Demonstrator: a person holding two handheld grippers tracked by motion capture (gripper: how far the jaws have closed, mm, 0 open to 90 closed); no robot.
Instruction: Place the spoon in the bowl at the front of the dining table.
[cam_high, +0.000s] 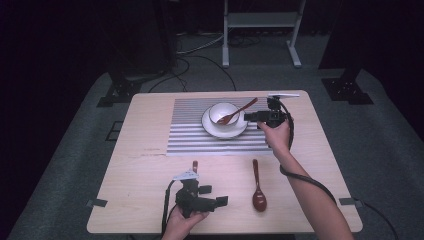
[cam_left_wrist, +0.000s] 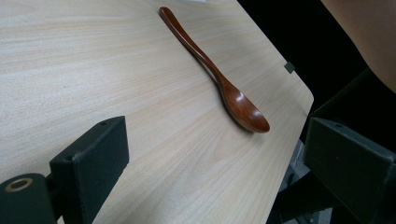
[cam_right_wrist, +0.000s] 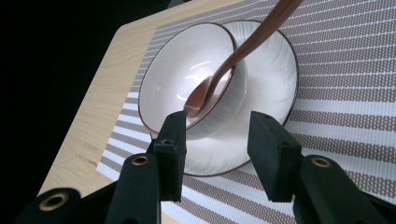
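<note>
Two wooden spoons are seen — one (cam_high: 258, 186) lying near, one (cam_high: 236, 113) in the bowl (cam_high: 223, 113). Both grippers (cam_high: 216, 195) (cam_high: 250, 116) are spread, empty. Light, stiff, smooth — best pinched mid-handle.

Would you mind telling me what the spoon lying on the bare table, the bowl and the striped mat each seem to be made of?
The spoon looks like wood with a glossy reddish-brown lacquer: its scoop catches a highlight. The bowl seems glazed white ceramic, shiny inside, with a thin dark rim line. The mat looks woven, fabric or vinyl, since the darker stripes show a fine mesh texture; which one is unclear.
</note>
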